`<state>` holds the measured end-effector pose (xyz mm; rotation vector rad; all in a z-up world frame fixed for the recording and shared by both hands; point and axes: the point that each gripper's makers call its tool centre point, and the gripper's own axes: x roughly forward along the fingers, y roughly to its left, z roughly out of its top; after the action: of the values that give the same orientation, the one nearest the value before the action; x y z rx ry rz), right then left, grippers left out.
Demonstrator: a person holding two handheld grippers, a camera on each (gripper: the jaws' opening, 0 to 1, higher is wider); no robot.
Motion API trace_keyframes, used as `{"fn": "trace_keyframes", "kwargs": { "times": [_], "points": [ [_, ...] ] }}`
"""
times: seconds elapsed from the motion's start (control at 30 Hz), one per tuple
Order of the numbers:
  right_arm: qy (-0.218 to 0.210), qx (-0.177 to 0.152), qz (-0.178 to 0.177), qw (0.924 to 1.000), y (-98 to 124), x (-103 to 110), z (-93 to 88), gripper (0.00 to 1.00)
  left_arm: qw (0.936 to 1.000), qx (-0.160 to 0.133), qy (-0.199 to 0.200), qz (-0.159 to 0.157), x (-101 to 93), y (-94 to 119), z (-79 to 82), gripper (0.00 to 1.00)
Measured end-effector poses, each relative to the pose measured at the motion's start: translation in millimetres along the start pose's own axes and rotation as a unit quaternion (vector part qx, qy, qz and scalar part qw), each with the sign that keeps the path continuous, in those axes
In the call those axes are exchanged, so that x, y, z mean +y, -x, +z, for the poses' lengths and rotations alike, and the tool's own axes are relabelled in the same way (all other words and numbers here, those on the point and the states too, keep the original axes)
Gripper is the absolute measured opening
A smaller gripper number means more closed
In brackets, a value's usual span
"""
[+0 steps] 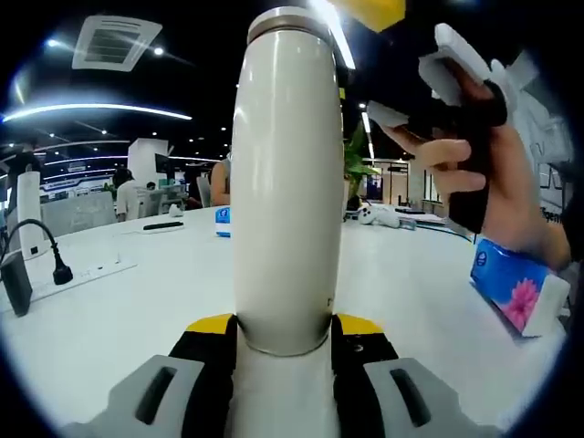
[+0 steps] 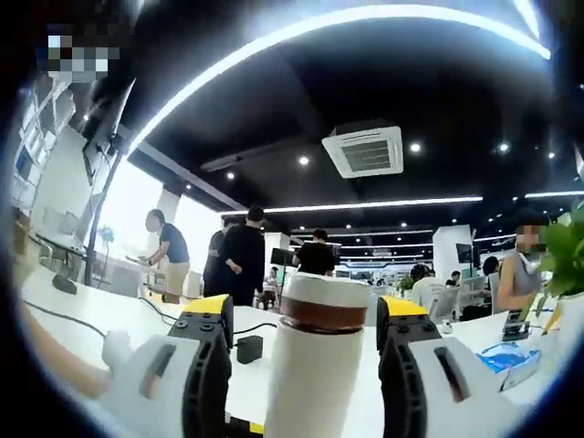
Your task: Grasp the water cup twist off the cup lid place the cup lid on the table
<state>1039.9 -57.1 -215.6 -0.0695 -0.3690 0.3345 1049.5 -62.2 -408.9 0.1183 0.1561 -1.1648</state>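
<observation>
**Cup gripped, lid not yet off**

The left gripper (image 1: 283, 351) pinches the water cup (image 1: 285, 182) between its jaws, above the surface (image 1: 119, 310). The right gripper (image 2: 306, 351) straddles the cup lid (image 2: 324, 301), jaws beside it; contact unclear. Twisting off and setting down remain.

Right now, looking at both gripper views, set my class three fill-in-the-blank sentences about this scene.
The left gripper has its jaws clamped on the water cup, which is held ___.
The cup lid sits above a ___ band.
The blue tissue pack bears a pink ___.
Missing: upright; brown; flower.
</observation>
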Motion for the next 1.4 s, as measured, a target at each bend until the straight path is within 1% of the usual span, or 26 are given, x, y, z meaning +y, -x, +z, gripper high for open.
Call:
{"fn": "trace_keyframes", "kwargs": {
  "times": [0.13,0.33,0.47,0.6,0.7,0.83,1.0,1.1,1.23,1.4],
  "points": [
    [0.001,0.001,-0.015,0.9999,-3,-6,-0.5,0.65,1.0000,0.000,0.000,0.001,-0.7,1,-0.1,0.43],
    [-0.020,-0.002,-0.043,0.9989,-5,-20,0.2,0.64,1.0000,-0.001,-0.001,0.002,-1.7,2,-0.3,0.43],
    [-0.031,-0.006,-0.046,0.9984,-5,-23,1.5,0.64,1.0000,-0.001,-0.001,0.002,0.6,1,-0.3,0.43],
    [-0.033,-0.011,-0.040,0.9986,-7,-21,3.9,0.63,1.0000,0.000,-0.001,0.001,2.3,1,-0.2,0.43],
    [-0.032,-0.013,-0.031,0.9989,-12,-15,5.5,0.61,1.0000,0.000,0.000,0.001,4.0,0,0.1,0.43],
    [-0.026,-0.018,-0.023,0.9992,-18,-11,7.0,0.53,1.0000,0.000,0.000,0.001,5.9,0,0.6,0.43],
    [-0.035,-0.024,-0.022,0.9989,-21,-13,9.5,0.52,1.0000,0.000,0.000,0.001,7.4,-1,1.1,0.43],
    [-0.036,-0.025,-0.021,0.9988,-21,-16,9.5,0.47,1.0000,0.000,0.000,0.001,8.0,-1,1.4,0.43],
    [-0.042,-0.028,-0.003,0.9987,-22,-17,9.1,0.47,1.0000,0.000,0.000,0.001,8.4,0,1.9,0.43],
    [-0.038,-0.032,0.016,0.9986,-22,-15,9.5,0.47,1.0000,0.000,0.000,0.001,8.7,0,2.3,0.43]
  ]
}}
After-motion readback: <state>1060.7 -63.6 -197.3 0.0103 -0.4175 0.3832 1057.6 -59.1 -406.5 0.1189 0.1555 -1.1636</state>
